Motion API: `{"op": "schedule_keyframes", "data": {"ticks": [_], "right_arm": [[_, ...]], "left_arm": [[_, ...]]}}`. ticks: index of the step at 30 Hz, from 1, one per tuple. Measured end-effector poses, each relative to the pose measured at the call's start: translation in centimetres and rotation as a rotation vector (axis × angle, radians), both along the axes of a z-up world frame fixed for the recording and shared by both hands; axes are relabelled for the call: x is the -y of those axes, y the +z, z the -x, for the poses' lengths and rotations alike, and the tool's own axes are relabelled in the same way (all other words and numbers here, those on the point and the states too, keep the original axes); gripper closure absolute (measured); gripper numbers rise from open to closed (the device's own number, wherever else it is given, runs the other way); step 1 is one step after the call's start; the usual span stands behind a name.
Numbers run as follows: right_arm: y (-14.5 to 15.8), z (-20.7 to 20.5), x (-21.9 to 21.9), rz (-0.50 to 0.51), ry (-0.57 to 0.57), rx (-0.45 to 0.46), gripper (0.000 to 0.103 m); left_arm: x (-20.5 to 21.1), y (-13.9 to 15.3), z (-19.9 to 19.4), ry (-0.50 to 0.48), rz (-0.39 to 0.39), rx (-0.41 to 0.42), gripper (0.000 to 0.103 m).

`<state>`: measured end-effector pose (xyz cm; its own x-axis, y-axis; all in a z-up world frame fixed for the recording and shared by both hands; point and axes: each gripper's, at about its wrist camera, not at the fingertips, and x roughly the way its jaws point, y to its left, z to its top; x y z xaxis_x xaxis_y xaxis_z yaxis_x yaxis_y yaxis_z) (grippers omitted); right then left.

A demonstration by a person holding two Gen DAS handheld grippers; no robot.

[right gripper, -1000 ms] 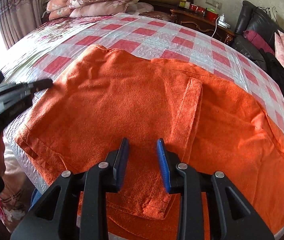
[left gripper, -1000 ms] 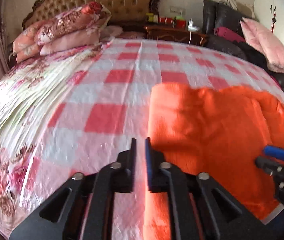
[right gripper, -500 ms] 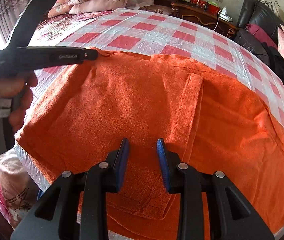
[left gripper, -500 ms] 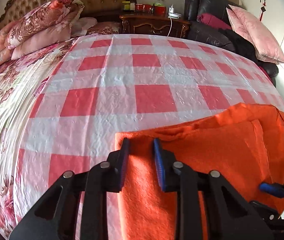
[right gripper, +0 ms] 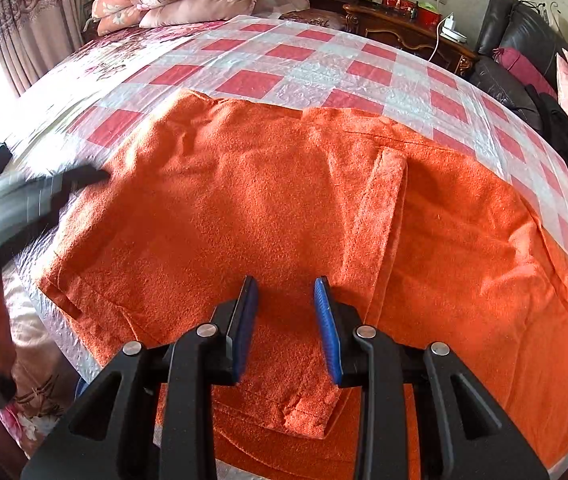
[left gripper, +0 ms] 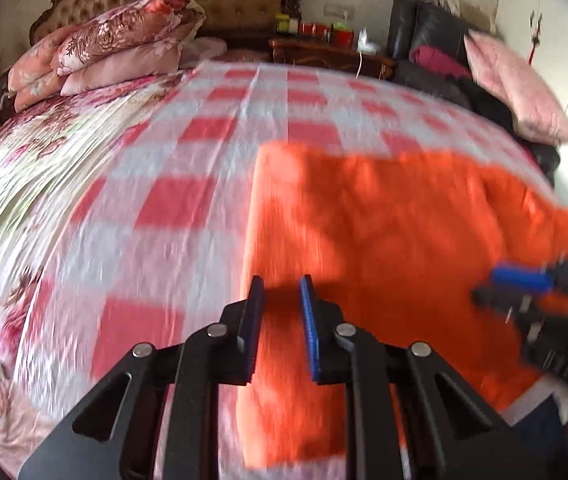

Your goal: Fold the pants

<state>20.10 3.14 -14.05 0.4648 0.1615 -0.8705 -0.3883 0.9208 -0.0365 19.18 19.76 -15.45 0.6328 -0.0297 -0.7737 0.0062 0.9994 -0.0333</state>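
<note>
Two grippers over orange pants (right gripper: 284, 200) on bed (right gripper: 303, 64): left gripper (left gripper: 280, 304) closing (nothing clamped yet), right gripper (right gripper: 285, 300) slightly apart, holding nothing.

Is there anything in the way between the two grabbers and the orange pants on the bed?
No, nothing visible is in the way. The orange pants lie flat on the checkered sheet. The right gripper sits right over the cloth, jaws apart. The left gripper, its jaws closing with nothing pinched, hangs over the pants' left edge.
</note>
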Motion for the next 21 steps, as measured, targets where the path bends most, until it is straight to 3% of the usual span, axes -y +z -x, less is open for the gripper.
{"op": "schedule_keyframes", "data": {"ticks": [7,10,12,17,21], "right_arm": [[0.0,0.1,-0.1,0.012,-0.002,0.003,0.072],[0.8,-0.3,1.6,-0.086,-0.035,-0.056,0.072],[1.4,-0.2,3.1,-0.103,-0.070,-0.049,0.063],[1.2,0.8,8.2,-0.195,-0.147,-0.165,0.060],[0.1,1.2,10.6,-0.372,-0.193,-0.294,0.060]], "left_arm": [[-0.9,0.2,3.2,0.025,-0.032,-0.001,0.084],[-1.6,1.1,5.1,0.037,-0.006,0.045,0.082],[-1.6,1.7,6.5,0.027,-0.021,0.090,0.076],[1.3,1.3,9.6,-0.094,-0.216,0.136,0.076],[3.8,0.7,10.1,-0.177,-0.353,0.146,0.076]]}}
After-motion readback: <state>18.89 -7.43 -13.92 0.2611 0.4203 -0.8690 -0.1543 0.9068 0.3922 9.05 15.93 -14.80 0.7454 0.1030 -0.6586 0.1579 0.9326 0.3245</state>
